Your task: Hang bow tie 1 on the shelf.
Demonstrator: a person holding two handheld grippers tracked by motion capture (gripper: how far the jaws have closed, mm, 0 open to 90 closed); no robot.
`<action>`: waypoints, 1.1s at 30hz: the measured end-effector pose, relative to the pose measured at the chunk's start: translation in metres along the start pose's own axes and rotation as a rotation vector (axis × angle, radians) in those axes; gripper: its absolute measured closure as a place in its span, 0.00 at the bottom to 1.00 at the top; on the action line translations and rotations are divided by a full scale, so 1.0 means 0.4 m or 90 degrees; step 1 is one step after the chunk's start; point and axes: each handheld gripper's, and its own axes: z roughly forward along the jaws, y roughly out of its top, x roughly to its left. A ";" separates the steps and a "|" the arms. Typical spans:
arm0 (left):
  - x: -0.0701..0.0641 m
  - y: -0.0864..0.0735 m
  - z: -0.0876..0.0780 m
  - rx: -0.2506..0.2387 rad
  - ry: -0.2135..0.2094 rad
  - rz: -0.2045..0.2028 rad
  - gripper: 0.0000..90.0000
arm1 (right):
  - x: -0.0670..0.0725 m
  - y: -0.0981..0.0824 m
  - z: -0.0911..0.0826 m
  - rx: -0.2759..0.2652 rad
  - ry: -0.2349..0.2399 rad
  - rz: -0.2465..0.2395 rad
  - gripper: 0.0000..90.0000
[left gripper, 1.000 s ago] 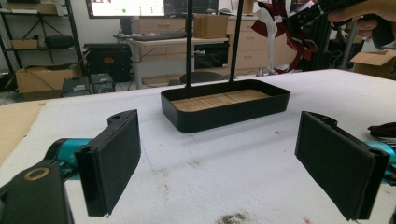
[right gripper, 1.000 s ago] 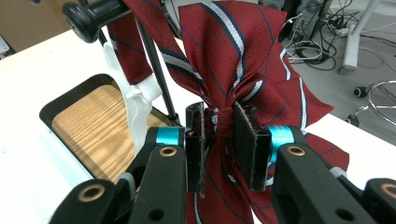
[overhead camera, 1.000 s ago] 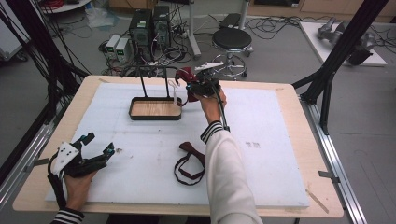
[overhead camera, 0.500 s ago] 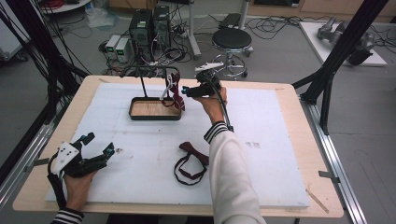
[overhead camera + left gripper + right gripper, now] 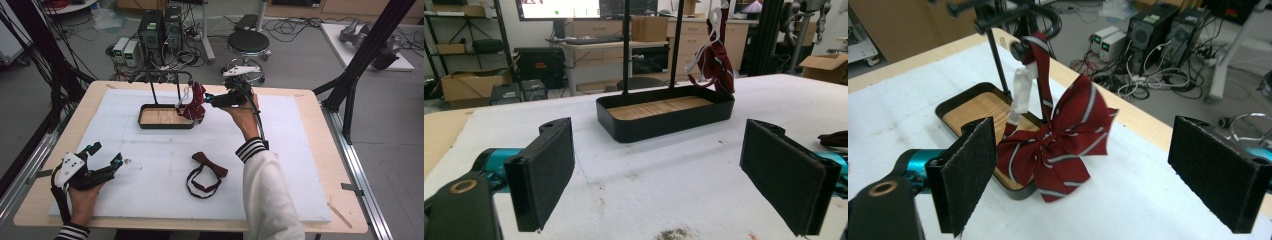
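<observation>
Right claw (image 5: 209, 99) is wide apart, just beside the striped dark red bow tie (image 5: 1063, 140) hanging from the black metal rack (image 5: 165, 95). Left claw (image 5: 102, 159) rests apart on the desk (image 5: 300, 165).

The person is wearing a white top whose sleeve (image 5: 270, 195) is ending in a cuff (image 5: 251, 149) banded in black and white. The left tongs (image 5: 102, 156) are showing a black frame, teal tips and a white plate on top. The right tongs (image 5: 207, 98) are black with a white plate too, and a black cable (image 5: 260, 122) is trailing toward 6 o'clock. Flat black pads (image 5: 544, 172) are facing each jaw.
</observation>
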 end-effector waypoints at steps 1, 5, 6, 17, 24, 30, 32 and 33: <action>0.000 0.000 0.000 -0.001 0.000 0.001 0.16 | 0.002 0.002 -0.016 -0.003 0.001 -0.002 0.13; 0.000 0.000 -0.001 0.000 0.000 0.002 0.16 | 0.009 0.011 -0.074 -0.027 0.000 -0.009 0.13; 0.000 0.000 -0.001 0.001 -0.001 0.001 0.16 | 0.012 0.013 -0.100 -0.037 -0.001 -0.011 0.13; 0.003 0.000 0.001 0.004 -0.004 -0.007 0.16 | 0.023 -0.051 -0.272 -0.107 -0.031 -0.011 0.13; 0.003 0.001 0.001 0.004 -0.004 -0.004 0.16 | 0.014 -0.140 -0.330 -0.128 -0.061 0.018 0.13; 0.002 0.001 0.003 0.004 -0.003 -0.006 0.16 | 0.022 -0.207 -0.364 -0.135 -0.082 0.031 0.13; 0.002 0.001 0.002 0.003 -0.003 -0.004 0.16 | 0.026 -0.227 -0.371 -0.138 -0.085 0.039 0.13; 0.001 0.000 0.001 0.002 -0.003 -0.003 0.16 | 0.026 -0.227 -0.371 -0.138 -0.085 0.039 0.13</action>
